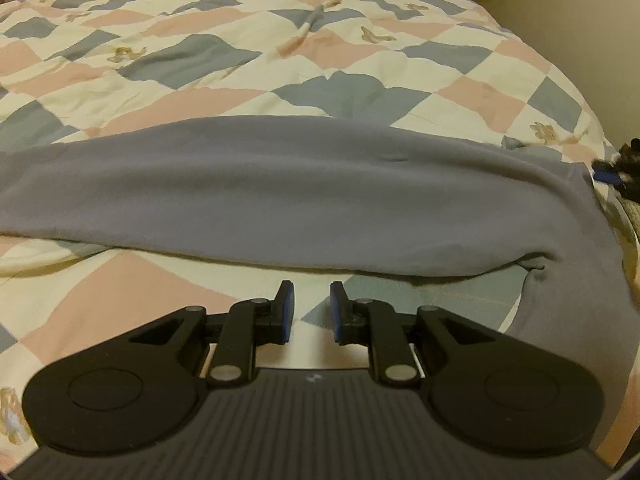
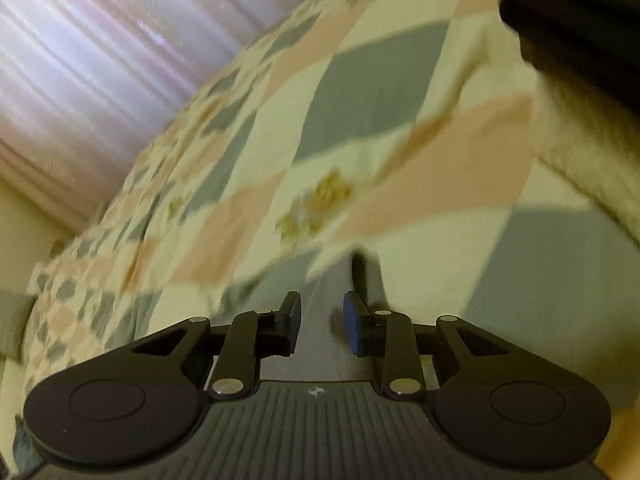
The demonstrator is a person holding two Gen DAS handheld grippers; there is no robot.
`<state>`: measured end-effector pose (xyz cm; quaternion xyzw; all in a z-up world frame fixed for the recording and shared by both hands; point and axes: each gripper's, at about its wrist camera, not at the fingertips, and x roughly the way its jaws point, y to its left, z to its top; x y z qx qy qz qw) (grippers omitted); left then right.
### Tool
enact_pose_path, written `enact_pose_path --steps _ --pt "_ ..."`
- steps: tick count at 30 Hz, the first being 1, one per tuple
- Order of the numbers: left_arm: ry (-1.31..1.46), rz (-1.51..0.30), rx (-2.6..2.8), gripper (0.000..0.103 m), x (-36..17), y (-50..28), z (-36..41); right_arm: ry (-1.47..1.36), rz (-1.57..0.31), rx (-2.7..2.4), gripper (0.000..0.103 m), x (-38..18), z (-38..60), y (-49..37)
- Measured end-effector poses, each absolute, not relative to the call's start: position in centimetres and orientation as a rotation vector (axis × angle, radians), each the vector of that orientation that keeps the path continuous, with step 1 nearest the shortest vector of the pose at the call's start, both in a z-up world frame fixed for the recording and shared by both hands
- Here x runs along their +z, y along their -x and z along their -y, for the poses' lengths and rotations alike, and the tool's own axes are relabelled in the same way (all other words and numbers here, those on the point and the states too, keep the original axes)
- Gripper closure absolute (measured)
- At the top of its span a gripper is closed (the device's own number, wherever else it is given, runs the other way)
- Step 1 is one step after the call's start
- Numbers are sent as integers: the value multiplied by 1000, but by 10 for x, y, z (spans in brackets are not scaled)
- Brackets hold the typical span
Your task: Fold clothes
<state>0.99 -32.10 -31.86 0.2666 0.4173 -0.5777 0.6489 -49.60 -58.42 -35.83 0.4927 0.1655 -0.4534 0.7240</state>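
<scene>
A checked quilt [image 1: 280, 60] covers the bed, and the grey garment [image 1: 280, 196] lies across it in a long band. The left claw [image 1: 311, 310] hovers just short of its near edge, jaws apart and empty. The right claw [image 2: 322, 322] also gapes, grey cloth between its jaws but unpinched, so lifting now could let that end slip and spoil the fold.

Rumpled patchwork quilt [image 1: 320, 60] in pink, grey-blue and cream diamonds, pale pink curtain [image 2: 80, 60] behind the bed

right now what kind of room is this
Most likely a bedroom: a pink, blue and cream patchwork quilt covers a bed, pale pleated curtains hang behind it, and a grey-blue garment lies across the quilt.
</scene>
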Motion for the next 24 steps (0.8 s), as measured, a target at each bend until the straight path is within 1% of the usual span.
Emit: enact_pose_path --steps 2,4,5,6,7,9,12,13,14,15,16,17,19,22,24 --pt "-590 -968 -1307 88 -319 -11 318 -1082 -409 -1001 71 -364 579 495" --pt "-580 -978 -1299 88 -320 -11 316 -1083 -400 -1013 70 -372 583 493" --pt "-576 -982 -1297 88 -321 -11 315 -1075 -401 -1020 76 -375 586 491" --pt "-571 -986 -1295 88 -321 -11 314 -1052 -412 -1030 101 -375 587 489" --pt "-569 -989 -1294 88 -321 -11 313 -1026 -425 -1039 103 -375 588 487" --pt "-571 -984 -1294 88 -320 -10 310 -964 -434 -1091 103 -372 587 486" --pt "-577 -968 -1287 88 -316 -9 301 -990 -393 -1165 103 -372 592 501" --pt "-575 -966 -1281 88 -314 -9 298 -1037 -364 -1138 102 -373 594 507" --pt "-568 -964 -1275 88 -312 -10 295 -1080 -327 -1105 94 -373 593 512" --pt "-560 -964 -1270 88 -311 -11 291 -1102 -297 -1079 87 -371 591 515" --pt "-551 -966 -1264 88 -310 -11 288 -1101 -305 -1062 85 -370 589 514" --pt "-543 -968 -1259 88 -309 -12 285 -1096 -320 -1046 76 -369 587 513" --pt "-532 -977 -1249 88 -309 -12 281 -1090 -354 -1029 75 -371 587 508" --pt "-528 -985 -1245 88 -311 -9 278 -1091 -334 -997 75 -370 589 504" --pt "-532 -984 -1249 88 -313 -7 277 -1082 -351 -1000 68 -372 592 499"
